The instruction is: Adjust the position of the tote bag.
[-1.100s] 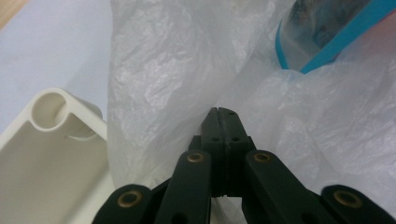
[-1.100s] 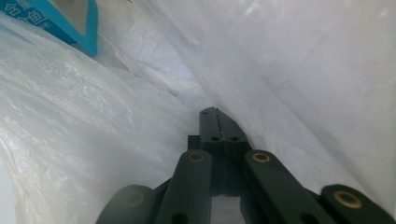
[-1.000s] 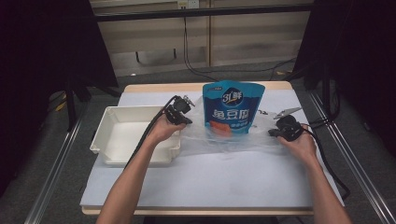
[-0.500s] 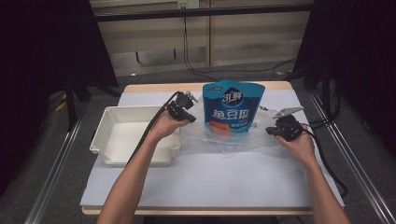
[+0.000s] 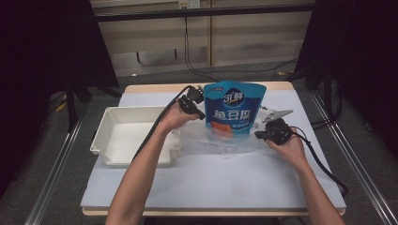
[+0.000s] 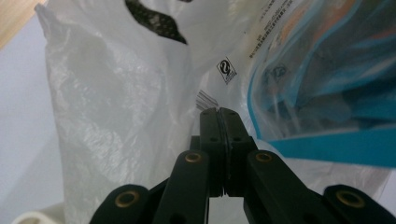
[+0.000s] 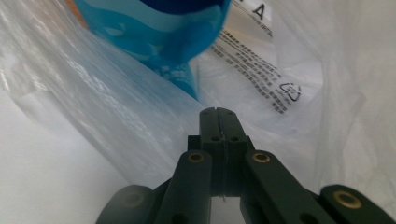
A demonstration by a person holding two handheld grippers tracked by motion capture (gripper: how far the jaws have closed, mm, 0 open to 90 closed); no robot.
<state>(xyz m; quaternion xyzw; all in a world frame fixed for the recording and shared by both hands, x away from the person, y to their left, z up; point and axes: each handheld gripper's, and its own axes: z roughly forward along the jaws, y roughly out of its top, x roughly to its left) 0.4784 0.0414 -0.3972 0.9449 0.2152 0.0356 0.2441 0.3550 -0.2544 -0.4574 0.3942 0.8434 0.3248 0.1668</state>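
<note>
A blue stand-up pouch (image 5: 234, 110) with white lettering stands upright mid-table, its lower part inside a clear plastic bag (image 5: 220, 142). My left gripper (image 5: 196, 101) is at the pouch's upper left, shut on the bag's edge. My right gripper (image 5: 264, 134) is at the pouch's lower right, shut on the bag's other edge. In the left gripper view the jaws (image 6: 218, 112) are pressed together against crinkled bag film (image 6: 116, 107), with the pouch (image 6: 327, 79) to the right. In the right gripper view the shut jaws (image 7: 218, 112) face the film (image 7: 107, 102) and the pouch's base (image 7: 159, 28).
A white rectangular tray (image 5: 109, 154) lies at the left of the table, just beside the bag. The pale blue table cover (image 5: 225, 183) is bare in front of the bag. Cables trail from both grippers, one over the right table edge (image 5: 328, 171).
My left gripper has moved right and farther back, toward the pouch's top. My right gripper has shifted left toward the pouch. The pouch itself stands where it was.
</note>
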